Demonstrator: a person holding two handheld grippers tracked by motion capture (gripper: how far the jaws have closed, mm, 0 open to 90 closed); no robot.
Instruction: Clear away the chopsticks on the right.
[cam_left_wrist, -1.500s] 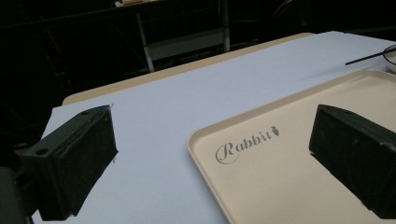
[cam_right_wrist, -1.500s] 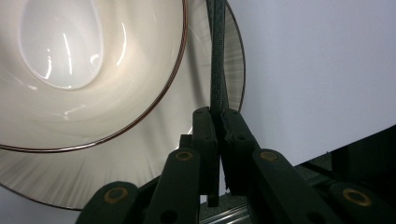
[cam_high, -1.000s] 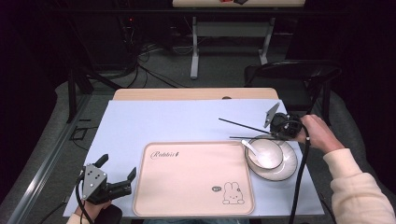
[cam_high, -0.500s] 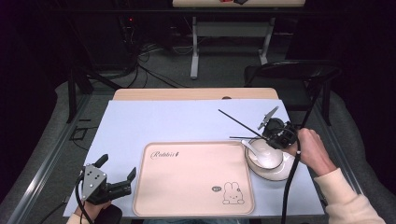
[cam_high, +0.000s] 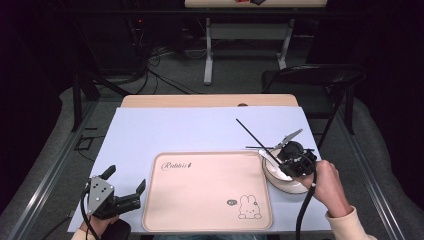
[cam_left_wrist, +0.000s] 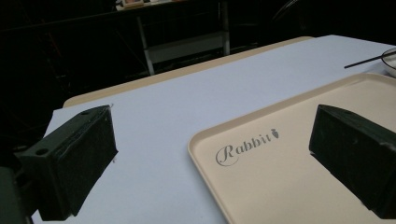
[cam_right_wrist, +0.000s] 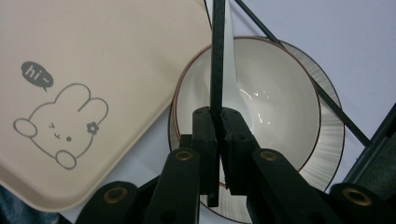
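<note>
Dim room with cables on the floor, and a worktop (cam_high: 200, 125) covered in a pale blue sheet. The right claw (cam_right_wrist: 217, 135) hangs over a glossy white bowl (cam_right_wrist: 280, 107) at the worktop's right side, jaws pinched tight on a thin black chopstick (cam_right_wrist: 217, 56) that sticks straight out ahead. A second chopstick (cam_right_wrist: 299, 70) lies across the bowl's rim. The left claw (cam_high: 125, 192) sits low at the near left corner, spread wide, holding nothing, beside the smooth beige rabbit tray (cam_high: 210, 180).
</note>
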